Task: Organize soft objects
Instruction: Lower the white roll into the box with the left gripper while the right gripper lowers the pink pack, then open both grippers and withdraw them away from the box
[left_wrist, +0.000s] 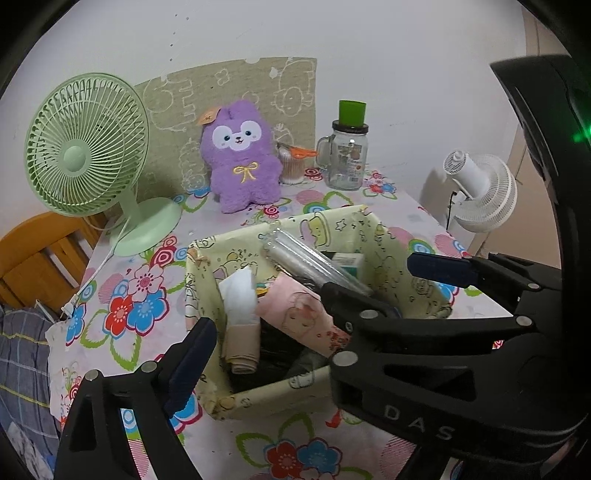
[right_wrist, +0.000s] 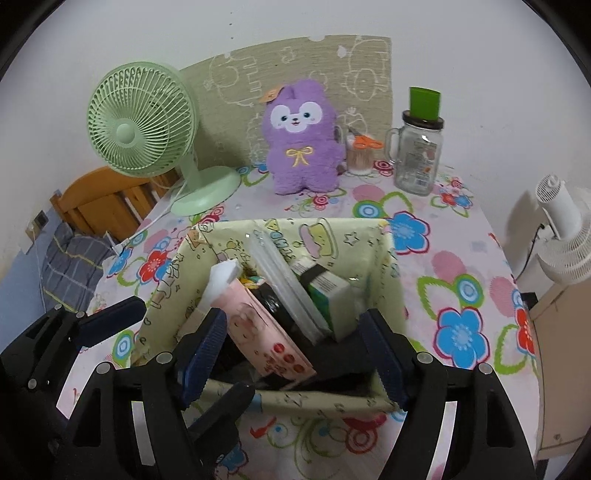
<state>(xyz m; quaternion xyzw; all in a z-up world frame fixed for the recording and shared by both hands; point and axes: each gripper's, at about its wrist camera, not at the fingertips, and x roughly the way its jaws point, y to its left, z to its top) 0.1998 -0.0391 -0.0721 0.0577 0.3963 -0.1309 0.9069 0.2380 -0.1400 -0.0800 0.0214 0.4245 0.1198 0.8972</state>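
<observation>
Your right gripper (right_wrist: 295, 354) hangs over the near rim of the fabric basket (right_wrist: 384, 251), jaws apart, nothing pinched; your left gripper (left_wrist: 303, 325) stands wide beside it, empty; "DAS" reads on its arm. Just ahead of the right claw, the pink pouch (right_wrist: 266, 325) leans in the basket, long axis running away from you; the right hand seems nearer. Well beyond, the purple plush (right_wrist: 301, 144) sits upright against the wall; the jar (right_wrist: 417, 158) label is unreadable.
</observation>
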